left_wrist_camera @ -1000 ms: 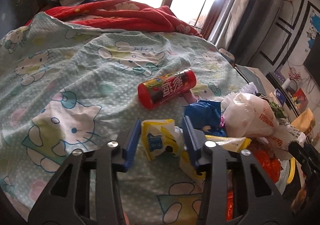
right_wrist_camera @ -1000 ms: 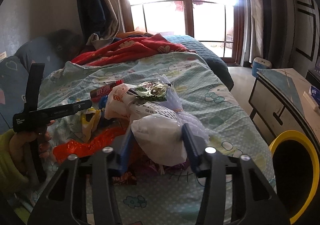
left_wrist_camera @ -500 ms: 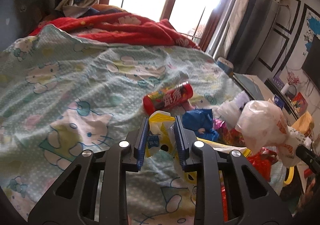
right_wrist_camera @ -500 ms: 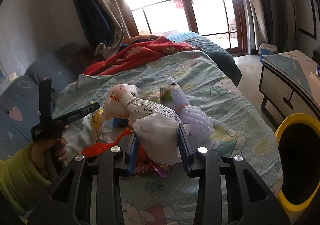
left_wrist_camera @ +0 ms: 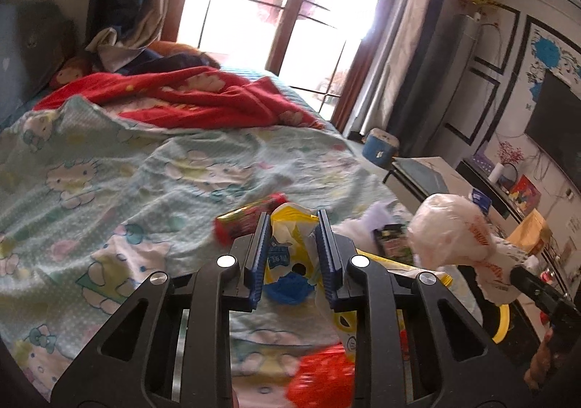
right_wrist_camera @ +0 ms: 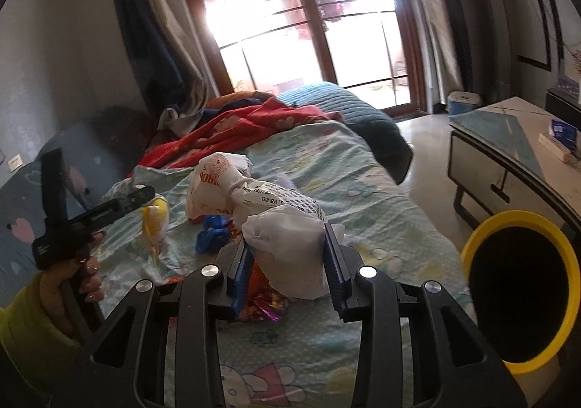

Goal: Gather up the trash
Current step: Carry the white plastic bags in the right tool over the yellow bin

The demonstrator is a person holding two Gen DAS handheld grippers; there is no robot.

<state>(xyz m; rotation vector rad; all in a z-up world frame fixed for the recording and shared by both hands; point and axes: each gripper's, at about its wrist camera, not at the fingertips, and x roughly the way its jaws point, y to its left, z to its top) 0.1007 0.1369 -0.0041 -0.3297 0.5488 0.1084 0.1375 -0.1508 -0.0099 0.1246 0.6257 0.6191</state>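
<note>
My left gripper (left_wrist_camera: 292, 255) pinches the yellow wrapper (left_wrist_camera: 290, 226) at frame centre; my right gripper (right_wrist_camera: 287, 262) clamps the white bag (right_wrist_camera: 290, 248), both lifted clear for the yellow-rimmed bin (right_wrist_camera: 523, 302) at lower right

A lived-in bedroom at home.

A bed (left_wrist_camera: 152, 168) under a cartoon-cat sheet fills the room, a red blanket (left_wrist_camera: 189, 99) bunched at its head; curtains (right_wrist_camera: 152, 26) frame a tall bright window (right_wrist_camera: 297, 15), and a dark screen (left_wrist_camera: 555, 124) hangs on the decorated wall (flowers below it).
</note>
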